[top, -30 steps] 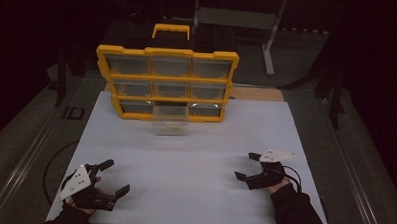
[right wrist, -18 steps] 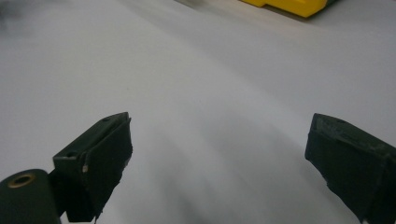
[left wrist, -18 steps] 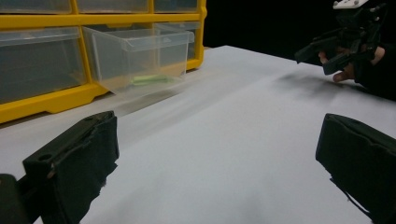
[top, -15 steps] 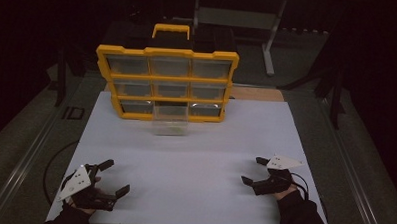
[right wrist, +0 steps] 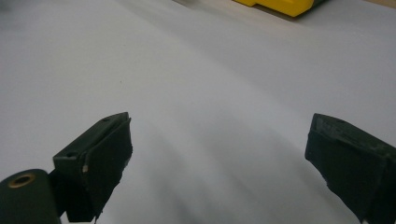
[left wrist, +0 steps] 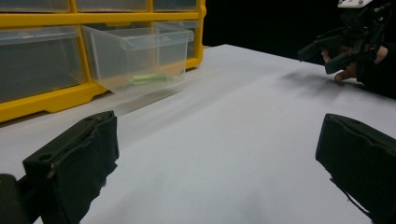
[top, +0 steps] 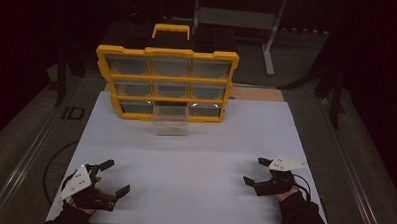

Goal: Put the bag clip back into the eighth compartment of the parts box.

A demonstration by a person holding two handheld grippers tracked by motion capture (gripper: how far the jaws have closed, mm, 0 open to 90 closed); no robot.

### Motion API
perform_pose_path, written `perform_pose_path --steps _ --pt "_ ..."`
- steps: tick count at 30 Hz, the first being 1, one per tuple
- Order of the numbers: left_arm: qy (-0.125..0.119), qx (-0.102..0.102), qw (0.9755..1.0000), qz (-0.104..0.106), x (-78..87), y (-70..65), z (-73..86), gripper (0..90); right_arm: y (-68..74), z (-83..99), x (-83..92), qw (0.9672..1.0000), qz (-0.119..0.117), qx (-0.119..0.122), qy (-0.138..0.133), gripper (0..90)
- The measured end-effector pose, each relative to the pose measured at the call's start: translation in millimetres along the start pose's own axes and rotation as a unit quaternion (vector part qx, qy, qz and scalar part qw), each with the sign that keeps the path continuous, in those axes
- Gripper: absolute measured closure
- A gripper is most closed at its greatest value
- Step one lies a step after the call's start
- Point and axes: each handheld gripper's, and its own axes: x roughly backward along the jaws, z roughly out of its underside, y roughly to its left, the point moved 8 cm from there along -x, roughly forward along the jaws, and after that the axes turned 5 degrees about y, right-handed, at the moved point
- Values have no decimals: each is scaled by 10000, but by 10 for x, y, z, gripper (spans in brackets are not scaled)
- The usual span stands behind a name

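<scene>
Since the earlier frame the right gripper has slid back toward the lower right corner of the table, nearer the front edge; left gripper sits unchanged at lower left. Both grippers have jaws spread wide, nothing between them, both low over the bare white top.

High view: yellow organizer stands upright at upper centre, 3x3 clear drawers, handle on top. Bottom-middle drawer is pulled out toward the front, well apart from both grippers.

Left gripper view adds what the high view can't resolve: the drawer at upper left of frame holds a small green item lying flat on its floor; can't tell what it is. Neighbouring drawers look hazy, contents not readable. The right gripper appears at upper right of that frame, in a hand.

Right gripper view: mostly tabletop w/ just a yellow corner of the organizer at the top edge
</scene>
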Motion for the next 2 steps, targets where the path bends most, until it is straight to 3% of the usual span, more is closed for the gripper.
perform_pose_path --steps 2 --pt "5 -2 10000 0 -2 0 2 4 -2 -4 6 10000 8 -7 -18 76"
